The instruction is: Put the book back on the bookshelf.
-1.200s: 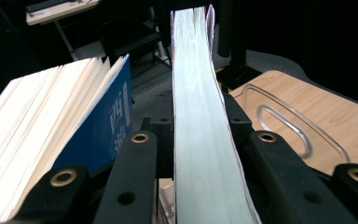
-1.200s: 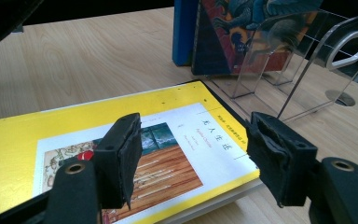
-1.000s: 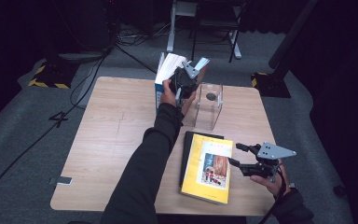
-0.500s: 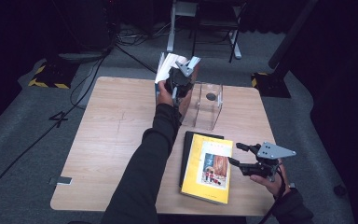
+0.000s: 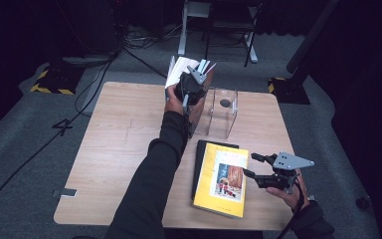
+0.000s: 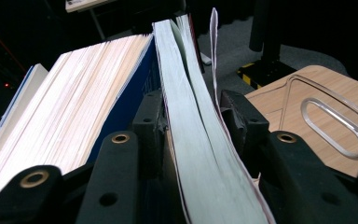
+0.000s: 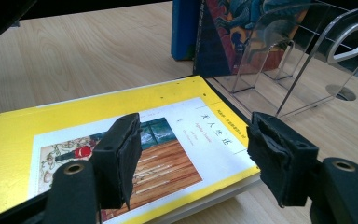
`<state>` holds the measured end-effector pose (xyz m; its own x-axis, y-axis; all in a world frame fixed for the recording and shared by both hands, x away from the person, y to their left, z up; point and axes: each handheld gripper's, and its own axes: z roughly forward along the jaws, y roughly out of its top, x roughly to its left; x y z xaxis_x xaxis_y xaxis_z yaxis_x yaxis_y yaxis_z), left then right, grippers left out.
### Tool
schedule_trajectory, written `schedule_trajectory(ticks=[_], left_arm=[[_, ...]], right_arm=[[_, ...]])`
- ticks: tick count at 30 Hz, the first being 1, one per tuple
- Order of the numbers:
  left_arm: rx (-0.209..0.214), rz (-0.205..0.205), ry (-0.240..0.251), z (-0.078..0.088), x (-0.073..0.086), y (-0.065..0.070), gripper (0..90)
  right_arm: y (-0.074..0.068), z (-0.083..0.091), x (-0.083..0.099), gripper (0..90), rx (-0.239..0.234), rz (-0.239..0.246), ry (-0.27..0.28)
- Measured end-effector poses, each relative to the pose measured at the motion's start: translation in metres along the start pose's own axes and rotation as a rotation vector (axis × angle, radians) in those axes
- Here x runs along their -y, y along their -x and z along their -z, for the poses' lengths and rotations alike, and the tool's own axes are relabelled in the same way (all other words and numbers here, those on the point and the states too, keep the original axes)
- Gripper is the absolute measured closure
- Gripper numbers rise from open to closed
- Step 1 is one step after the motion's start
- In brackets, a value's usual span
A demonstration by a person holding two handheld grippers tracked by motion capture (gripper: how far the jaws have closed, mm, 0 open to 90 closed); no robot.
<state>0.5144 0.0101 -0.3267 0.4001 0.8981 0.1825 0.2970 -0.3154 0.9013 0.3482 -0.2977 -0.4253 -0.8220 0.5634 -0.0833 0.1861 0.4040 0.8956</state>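
Note:
Several books stand upright at the left end of a clear acrylic rack (image 5: 224,112) at the table's far side. My left gripper (image 5: 191,84) is at their tops. Its jaws have just been opening, and a white-paged book with a dark red cover (image 6: 191,116) stands between the pads without being squeezed. A thick blue book (image 6: 135,84) leans beside it. A yellow book (image 5: 221,179) lies flat on a black one (image 5: 201,149) near the front edge. My right gripper (image 5: 251,167) hovers open at the yellow book's (image 7: 121,135) right edge, with nothing in it.
The rack's clear dividers (image 7: 298,70) stand just beyond the yellow book, with a blue book (image 7: 184,28) and a dragon-covered one (image 7: 233,32) at its end. Bare wooden table (image 5: 119,134) spreads to the left. Chair legs and cables are on the floor behind.
The left gripper has shifted a little to the left with the book, bringing it up against the other standing books. The right gripper has stayed in place.

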Motion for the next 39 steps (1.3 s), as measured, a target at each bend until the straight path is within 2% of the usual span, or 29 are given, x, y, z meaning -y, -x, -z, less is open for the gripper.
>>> schedule_trajectory(ticks=[7, 15, 16, 27, 29, 34, 36, 39], left_arm=[[0.036, -0.021, 0.007, 0.012, 0.005, -0.006, 56.7], [0.094, -0.064, 0.024, 0.030, 0.012, -0.010, 51.4], [0.111, -0.064, 0.029, 0.032, 0.013, -0.011, 51.1], [0.145, -0.097, 0.017, 0.052, 0.031, -0.010, 46.8], [0.163, -0.095, 0.013, 0.055, 0.035, -0.011, 46.3], [0.164, -0.136, 0.014, 0.066, 0.049, -0.011, 45.7], [0.160, -0.136, 0.023, 0.069, 0.052, -0.013, 45.7], [0.180, -0.133, 0.018, 0.075, 0.059, -0.016, 45.7]], right_arm=[[-0.001, 0.000, 0.000, 35.5, 0.000, 0.001, -0.005], [0.000, -0.001, 0.001, 35.3, -0.002, -0.001, -0.011], [0.000, -0.001, 0.001, 35.0, -0.005, -0.003, -0.011], [0.001, -0.003, 0.003, 34.8, -0.011, -0.013, -0.030], [0.000, -0.004, 0.004, 34.6, -0.012, -0.011, -0.037], [-0.001, -0.007, 0.006, 34.3, -0.018, -0.005, -0.055], [-0.002, -0.007, 0.006, 34.3, -0.017, -0.006, -0.060], [-0.003, -0.009, 0.007, 34.2, -0.023, 0.001, -0.074]])
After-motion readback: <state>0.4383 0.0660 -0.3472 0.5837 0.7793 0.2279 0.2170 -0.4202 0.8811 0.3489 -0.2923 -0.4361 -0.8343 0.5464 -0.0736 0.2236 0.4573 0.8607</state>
